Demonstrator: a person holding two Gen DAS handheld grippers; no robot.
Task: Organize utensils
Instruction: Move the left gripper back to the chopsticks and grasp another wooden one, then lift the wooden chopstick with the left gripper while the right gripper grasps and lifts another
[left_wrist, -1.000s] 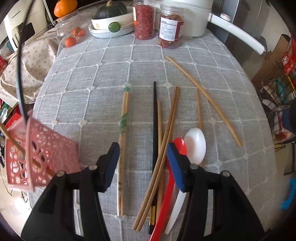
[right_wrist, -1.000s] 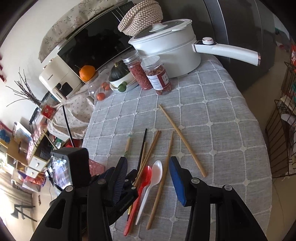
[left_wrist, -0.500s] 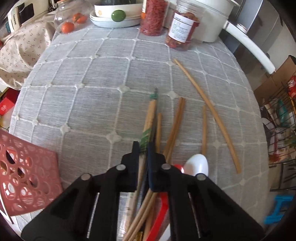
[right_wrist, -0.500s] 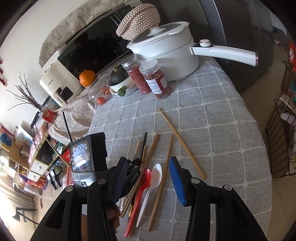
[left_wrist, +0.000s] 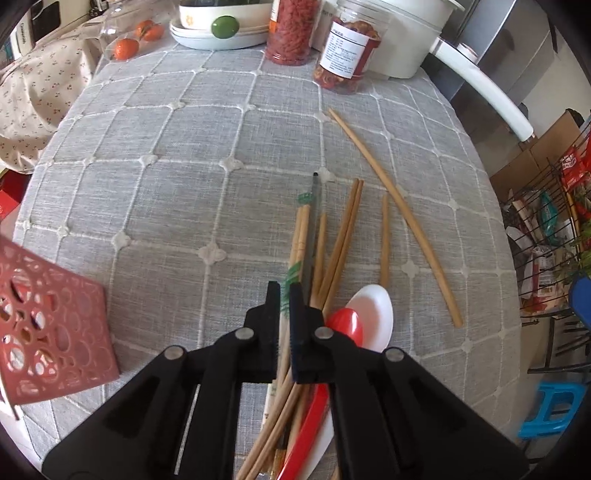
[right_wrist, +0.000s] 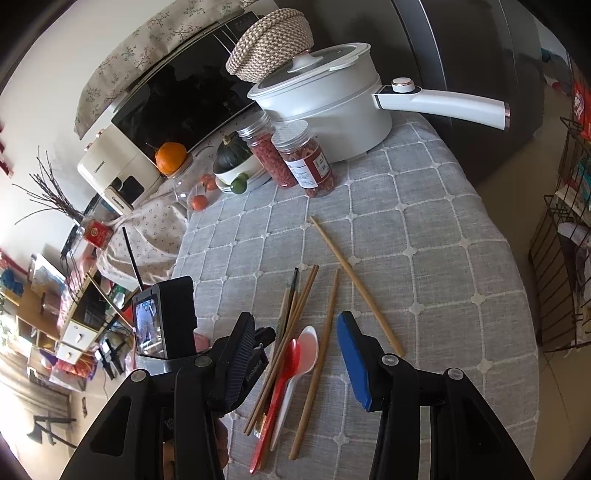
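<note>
Wooden chopsticks, a black chopstick (left_wrist: 314, 206), a red spoon (left_wrist: 343, 325) and a white spoon (left_wrist: 373, 314) lie in a loose heap on the grey checked tablecloth (left_wrist: 177, 177). My left gripper (left_wrist: 285, 299) points steeply down and is shut on a pale chopstick pair with green print (left_wrist: 301, 236). A long bamboo chopstick (left_wrist: 399, 214) lies apart to the right. A red perforated basket (left_wrist: 48, 332) sits at the table's left edge. My right gripper (right_wrist: 295, 321) hovers open above the spoons (right_wrist: 295, 354), holding nothing. The left gripper (right_wrist: 266, 336) shows beside it.
At the table's far end stand a white pot (right_wrist: 325, 107) with a long handle (right_wrist: 443, 103), two jars (right_wrist: 306, 158), a bowl with a squash (right_wrist: 232, 166) and small oranges (left_wrist: 125, 48). A wire rack (left_wrist: 546, 236) and a blue stool (left_wrist: 554, 410) stand right of the table.
My left gripper went from open to shut on the green-printed chopstick pair and tipped further down. The right gripper has not moved.
</note>
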